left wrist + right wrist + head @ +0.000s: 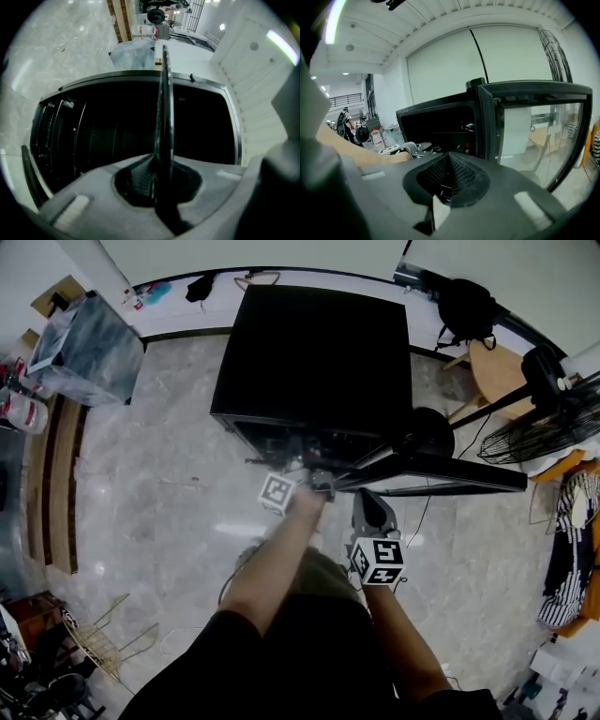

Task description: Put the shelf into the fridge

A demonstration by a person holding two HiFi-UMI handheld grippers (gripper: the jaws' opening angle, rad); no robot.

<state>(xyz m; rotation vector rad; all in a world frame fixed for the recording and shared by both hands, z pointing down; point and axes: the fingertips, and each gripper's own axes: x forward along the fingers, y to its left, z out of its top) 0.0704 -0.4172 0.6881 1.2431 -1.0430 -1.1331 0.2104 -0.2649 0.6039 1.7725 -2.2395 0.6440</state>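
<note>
1. Left gripper view shows us the left hand-held gripper [159,166], its grey jaws pinched on the shelf [164,103]. The shelf is a thin, flat, dark panel seen edge-on, held before the fridge [93,136] opening; we cannot tell whether its far edge is inside.
2. The fridge is a black, boxy cabinet on the glossy grey marbled floor [169,484], with its glass door [534,136] open to the right.
3. We see the left forearm stretched far and level. The right hand-held gripper [449,161] sits nearer and to the right, tipped slightly down, its ribbed pads together and empty.
4. We can read no writing.
</note>
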